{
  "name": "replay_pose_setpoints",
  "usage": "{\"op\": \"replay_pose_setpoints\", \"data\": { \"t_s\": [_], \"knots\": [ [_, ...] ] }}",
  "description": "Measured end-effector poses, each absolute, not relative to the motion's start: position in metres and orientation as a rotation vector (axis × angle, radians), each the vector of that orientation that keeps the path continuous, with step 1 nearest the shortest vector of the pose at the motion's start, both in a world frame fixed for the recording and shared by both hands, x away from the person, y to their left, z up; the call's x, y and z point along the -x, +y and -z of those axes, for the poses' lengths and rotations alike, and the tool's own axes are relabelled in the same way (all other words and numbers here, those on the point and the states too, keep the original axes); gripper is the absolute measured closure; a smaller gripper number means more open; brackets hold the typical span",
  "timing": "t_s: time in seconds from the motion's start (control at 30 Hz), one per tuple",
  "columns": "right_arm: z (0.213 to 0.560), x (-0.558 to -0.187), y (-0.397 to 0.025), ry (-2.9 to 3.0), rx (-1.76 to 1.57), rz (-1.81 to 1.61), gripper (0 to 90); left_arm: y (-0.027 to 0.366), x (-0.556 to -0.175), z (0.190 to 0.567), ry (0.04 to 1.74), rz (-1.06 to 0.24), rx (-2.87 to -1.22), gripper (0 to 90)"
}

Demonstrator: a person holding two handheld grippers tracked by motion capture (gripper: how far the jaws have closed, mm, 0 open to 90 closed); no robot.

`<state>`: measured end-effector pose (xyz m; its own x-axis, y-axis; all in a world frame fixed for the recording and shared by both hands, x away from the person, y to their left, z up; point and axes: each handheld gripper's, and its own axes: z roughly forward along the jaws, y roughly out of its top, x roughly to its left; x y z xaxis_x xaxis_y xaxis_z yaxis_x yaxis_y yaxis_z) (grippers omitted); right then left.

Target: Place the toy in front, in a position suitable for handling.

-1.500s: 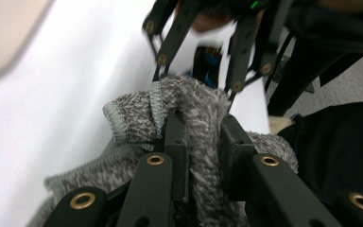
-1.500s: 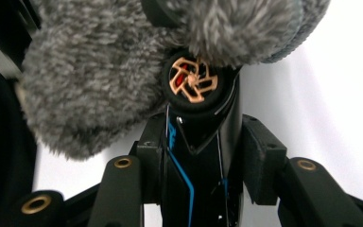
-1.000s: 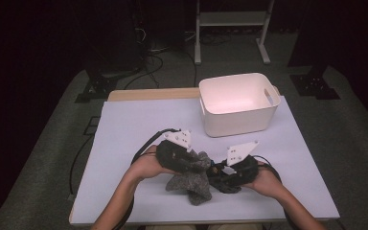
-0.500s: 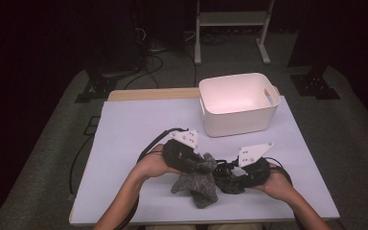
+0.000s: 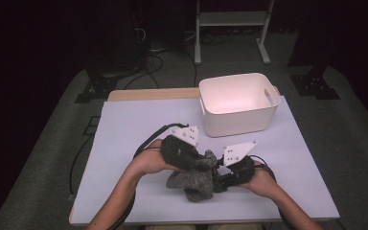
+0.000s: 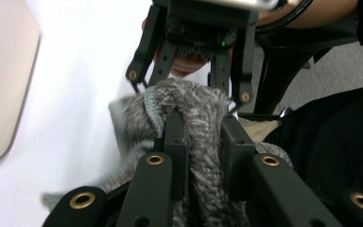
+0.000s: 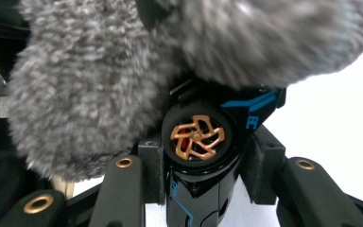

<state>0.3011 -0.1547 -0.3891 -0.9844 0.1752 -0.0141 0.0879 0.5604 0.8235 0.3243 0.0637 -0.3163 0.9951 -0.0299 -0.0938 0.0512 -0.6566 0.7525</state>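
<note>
Two tools meet low in the frame's centre: the left tool [image 6: 203,142] is clamped on a soft grey fuzzy cloth [image 5: 191,179], the right tool [image 7: 201,163] on a black cylinder [image 7: 199,142]. Cloth seems light and floppy, best pinched at a fold; the cylinder looks rigid, slick.

Both grippers [image 5: 206,165] clamped, facing inward
</note>
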Motion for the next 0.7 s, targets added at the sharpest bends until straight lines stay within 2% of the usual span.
{"op": "replay_pose_setpoints", "data": {
  "t_s": [0.53,0.7],
  "knots": [
    [0.383,-0.298,-0.184,2.692,-0.262,-1.380,56.6,0.077,-0.328,0.342,0.074,0.163,-2.281,76.2],
    [0.383,-0.298,-0.181,2.691,-0.258,-1.387,56.7,0.077,-0.329,0.338,0.080,0.182,-2.249,76.6]
  ]
}}
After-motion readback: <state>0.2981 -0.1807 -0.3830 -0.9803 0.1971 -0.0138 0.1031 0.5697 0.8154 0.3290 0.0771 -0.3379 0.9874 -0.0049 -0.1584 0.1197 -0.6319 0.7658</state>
